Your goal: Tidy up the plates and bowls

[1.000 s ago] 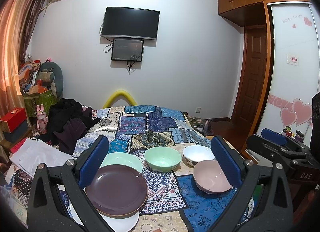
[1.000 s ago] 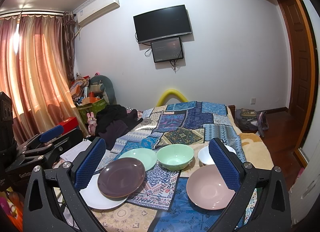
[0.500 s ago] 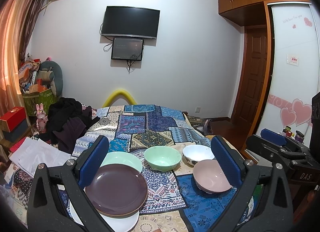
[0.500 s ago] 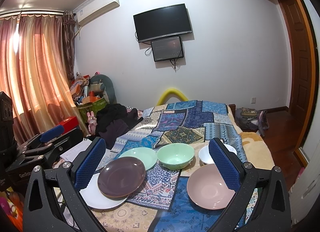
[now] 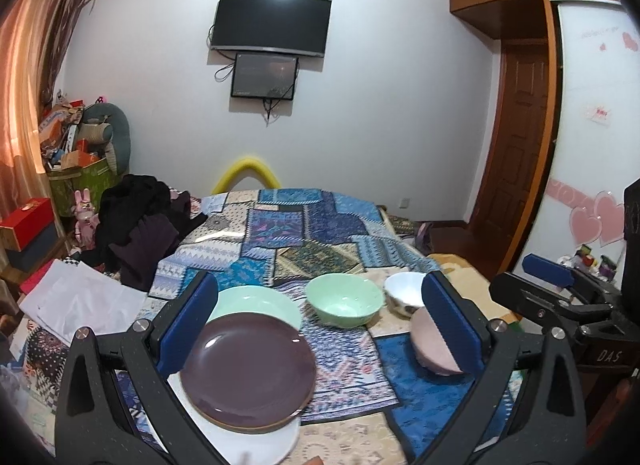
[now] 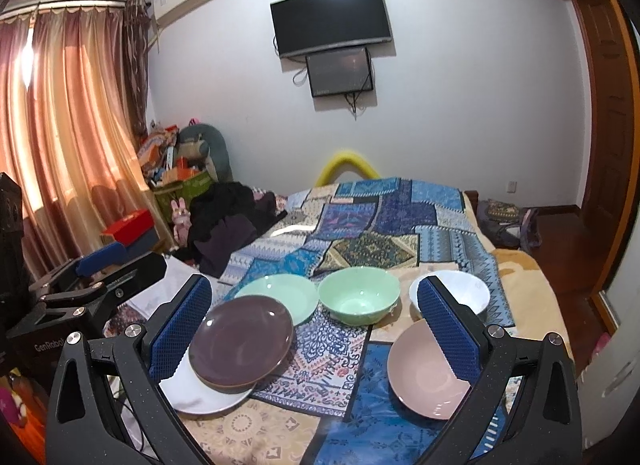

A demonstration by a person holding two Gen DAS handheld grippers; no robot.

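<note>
On the patchwork cloth a purple plate (image 5: 248,377) (image 6: 242,341) lies on a white plate (image 5: 260,445) (image 6: 208,397), with a mint green plate (image 5: 256,303) (image 6: 280,295) behind them. To the right stand a mint green bowl (image 5: 344,303) (image 6: 360,299), a white bowl (image 5: 404,295) (image 6: 460,293) and a pink bowl (image 5: 430,345) (image 6: 426,377). My left gripper (image 5: 320,329) is open and empty, above the near edge of the dishes. My right gripper (image 6: 316,329) is open and empty too. Each gripper shows at the side of the other's view.
A heap of dark clothes (image 5: 140,225) (image 6: 228,225) lies at the back left of the cloth. White paper (image 5: 76,305) lies at the left. Boxes and clutter (image 6: 176,169) stand by the curtain. A wooden door (image 5: 516,137) is at the right.
The left gripper has shifted slightly forward and left, so its right finger now covers part of the pink bowl. The right gripper has barely moved. No dish has moved.
</note>
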